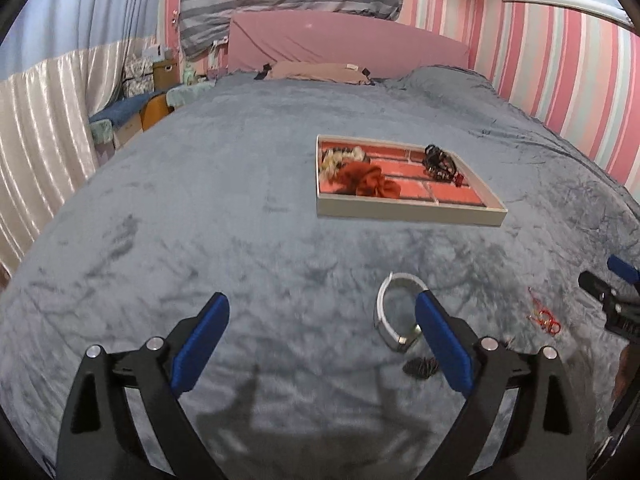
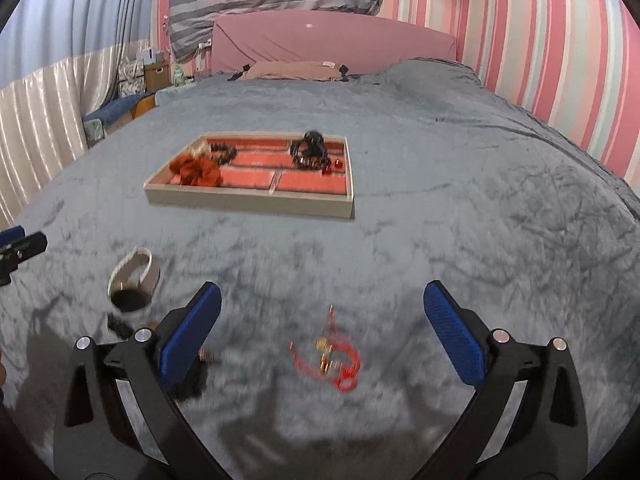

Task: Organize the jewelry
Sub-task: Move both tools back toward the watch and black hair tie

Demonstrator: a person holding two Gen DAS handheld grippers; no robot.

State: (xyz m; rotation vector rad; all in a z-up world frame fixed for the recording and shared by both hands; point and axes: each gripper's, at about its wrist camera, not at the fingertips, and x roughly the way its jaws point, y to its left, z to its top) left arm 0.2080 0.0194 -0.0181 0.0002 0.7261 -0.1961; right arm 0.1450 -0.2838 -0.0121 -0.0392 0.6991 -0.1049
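On the bed, through my left wrist view, the tray [image 1: 408, 213] sits out toward the middle of the grey blanket [image 1: 200, 220], well ahead of me and nearer the striped-wall side. Some pieces are already sorted: a rust scrunchie [image 1: 370, 181] and a pale floral piece [image 1: 334, 159] share the tray's left compartments, and a black tangle [image 1: 439, 162] with a small red bit beside it lies in the far right one. My left gripper [image 1: 322, 320] is spread wide with nothing between its pads; a white watch [image 1: 394, 312] lies on the blanket just beside its right finger, partly hidden by it, with a small dark piece [image 1: 420, 368] close below. A red cord [image 1: 546, 316] lies loose farther toward the right edge, near the other gripper's tip. From my right wrist view, the tray [image 2: 248, 200] is again well ahead, its near compartments bare. My right gripper [image 2: 322, 320] stands fully open and empty, and the red cord [image 2: 332, 360], with small gold ends, lies on the blanket between its fingers, not touched. The watch [image 2: 134, 280] rests off to the left, near the foot edge, with dark bits [image 2: 120, 326] beside it. I judge the job roughly half done: three or four pieces are stowed, while watch, cord and the dark scraps remain loose. The cord looks the likeliest next pick for my right side.
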